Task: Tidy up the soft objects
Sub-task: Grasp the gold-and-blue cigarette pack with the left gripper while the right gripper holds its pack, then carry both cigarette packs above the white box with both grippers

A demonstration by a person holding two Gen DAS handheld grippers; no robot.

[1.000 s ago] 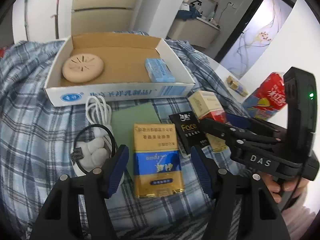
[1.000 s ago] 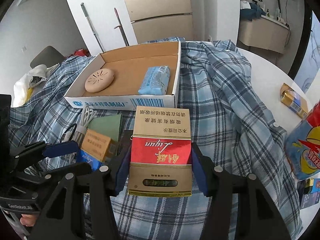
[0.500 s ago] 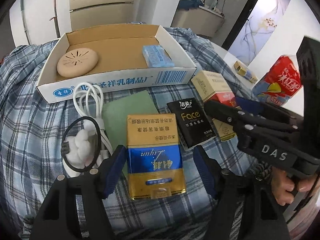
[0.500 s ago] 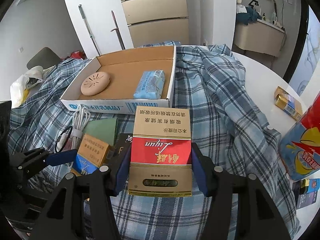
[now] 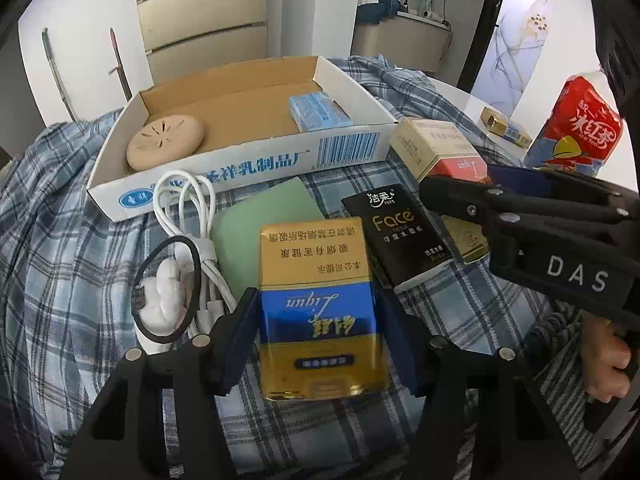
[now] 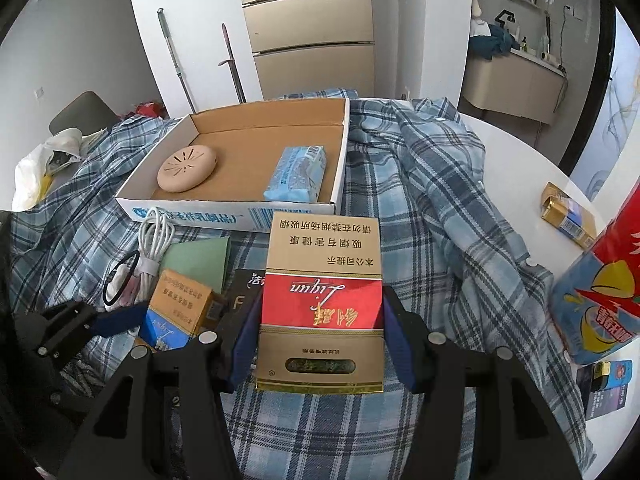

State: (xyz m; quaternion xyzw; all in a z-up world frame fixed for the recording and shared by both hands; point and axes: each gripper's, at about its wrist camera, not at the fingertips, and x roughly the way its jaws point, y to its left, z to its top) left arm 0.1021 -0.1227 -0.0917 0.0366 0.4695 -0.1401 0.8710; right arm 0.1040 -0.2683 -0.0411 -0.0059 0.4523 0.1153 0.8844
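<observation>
Two grippers, each around a pack, in front of the cardboard box

On the plaid cloth (image 5: pixel 60 248), the left gripper (image 5: pixel 320 332) was closing its jaws around the blue pack (image 5: pixel 320 320), the pads at its sides. Right of it, the right gripper (image 6: pixel 320 336) was clenched on the red pack (image 6: pixel 322 304). Behind them, the cardboard box (image 6: pixel 240 216) held a round tan disc (image 6: pixel 186 168) and a blue tissue packet (image 6: pixel 296 174).

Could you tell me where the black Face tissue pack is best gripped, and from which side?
Grip the black Face tissue pack across its two long edges, coming from above; it lies flat on the plaid cloth, with the blue pack and red pack close alongside.
</observation>
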